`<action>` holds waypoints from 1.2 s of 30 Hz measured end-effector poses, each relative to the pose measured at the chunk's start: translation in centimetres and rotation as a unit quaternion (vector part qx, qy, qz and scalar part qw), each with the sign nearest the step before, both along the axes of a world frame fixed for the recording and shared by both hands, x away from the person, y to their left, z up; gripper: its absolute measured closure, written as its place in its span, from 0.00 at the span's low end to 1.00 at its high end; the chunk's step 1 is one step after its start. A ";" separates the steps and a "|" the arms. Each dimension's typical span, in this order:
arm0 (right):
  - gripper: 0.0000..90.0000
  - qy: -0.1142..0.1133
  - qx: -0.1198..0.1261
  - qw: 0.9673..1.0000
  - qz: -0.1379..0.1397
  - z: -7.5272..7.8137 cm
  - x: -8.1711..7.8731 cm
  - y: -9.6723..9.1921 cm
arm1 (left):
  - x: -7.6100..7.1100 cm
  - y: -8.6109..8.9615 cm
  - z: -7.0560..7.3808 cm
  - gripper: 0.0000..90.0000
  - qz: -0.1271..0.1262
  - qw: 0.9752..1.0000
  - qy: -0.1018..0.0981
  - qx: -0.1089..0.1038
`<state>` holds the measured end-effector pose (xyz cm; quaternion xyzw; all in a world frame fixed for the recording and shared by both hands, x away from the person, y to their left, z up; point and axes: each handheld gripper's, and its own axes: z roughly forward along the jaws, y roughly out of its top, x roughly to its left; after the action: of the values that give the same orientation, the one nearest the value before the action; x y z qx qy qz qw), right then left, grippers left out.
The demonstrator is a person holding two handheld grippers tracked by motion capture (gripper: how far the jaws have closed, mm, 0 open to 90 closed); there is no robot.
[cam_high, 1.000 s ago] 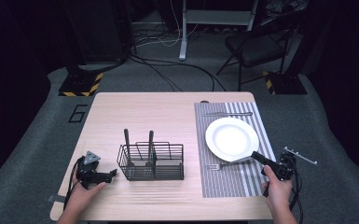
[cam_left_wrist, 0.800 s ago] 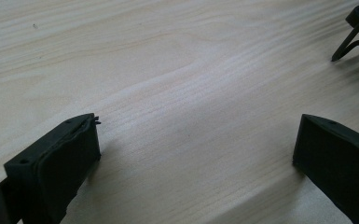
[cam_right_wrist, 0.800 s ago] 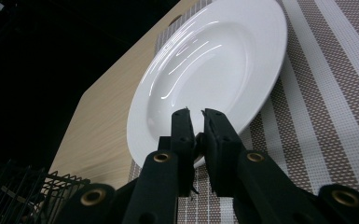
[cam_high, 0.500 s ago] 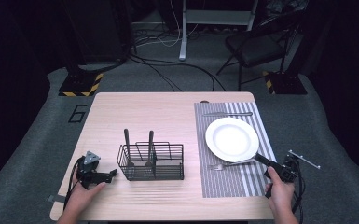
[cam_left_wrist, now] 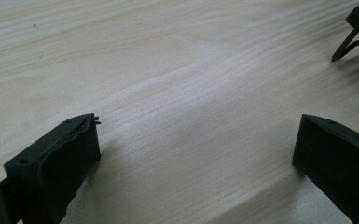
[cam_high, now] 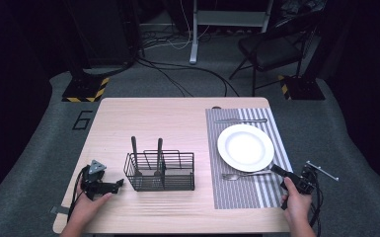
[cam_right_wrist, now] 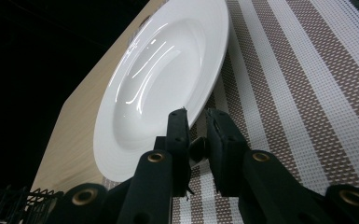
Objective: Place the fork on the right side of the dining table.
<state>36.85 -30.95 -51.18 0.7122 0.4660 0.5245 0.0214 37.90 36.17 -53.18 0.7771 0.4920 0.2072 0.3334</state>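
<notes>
Metal fork [cam_high: 244, 175] lies flat on striped woven placemat [cam_high: 237, 195], just below the white plate [cam_high: 246, 147]. Long axis runs roughly left-right in the high view: tines toward the wire caddy [cam_high: 160, 171], handle end toward the right claw [cam_high: 276, 169]. Handle end sits betw. the right claw's pads; in the right gripper view a small gap shows each side of it, so pads look slightly off the metal — jaws have just been opening a little, fork still betw. them. Right claw: nearly closed, released or almost so.

Plate: glossy ceramic, round, deep well, broad rim; rim sits right beside the fork handle, closest obstacle to the claw. Placemat: brown/white stripes, coarse weave. A knife [cam_high: 240, 120] lies at the mat's far edge, beyond the plate, parallel to the table's far edge.

Caddy: black wire, rectangular, w/ two dark upright handles standing in it; well apart from fork, mid-table.

Left claw [cam_high: 120, 183] rests on pale wood-grain table [cam_high: 168, 123], jaws spread wide, nothing betw. them; caddy's corner just ahead of it.
</notes>
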 end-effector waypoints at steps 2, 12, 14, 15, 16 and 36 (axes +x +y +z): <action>0.87 0.001 0.001 1.000 0.000 0.0 0.0 0.0 | 0.0 0.0 0.0 0.00 0.000 1.000 0.000 0.000; 0.87 0.010 -0.003 1.000 -0.002 -0.7 0.4 -0.2 | 0.0 0.0 0.0 0.00 0.000 1.000 0.000 0.000; 0.86 0.015 -0.005 1.000 -0.001 -0.9 0.4 -0.3 | 0.0 0.0 0.0 0.00 0.000 1.000 0.000 0.000; 0.86 0.015 -0.005 1.000 -0.001 -0.9 0.4 -0.3 | 0.0 0.0 0.0 0.00 0.000 1.000 0.000 0.000; 0.86 0.014 -0.009 1.000 -0.001 -1.0 0.5 -0.3 | 0.0 0.0 0.0 0.00 0.000 1.000 0.000 0.000; 0.75 0.008 -0.049 0.998 -0.031 -0.3 0.0 -1.0 | 0.0 0.0 0.0 0.00 0.000 1.000 0.000 0.000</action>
<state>36.89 -31.91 -51.50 0.7289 0.4689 0.4940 0.0692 37.90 36.17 -53.18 0.7771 0.4920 0.2072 0.3334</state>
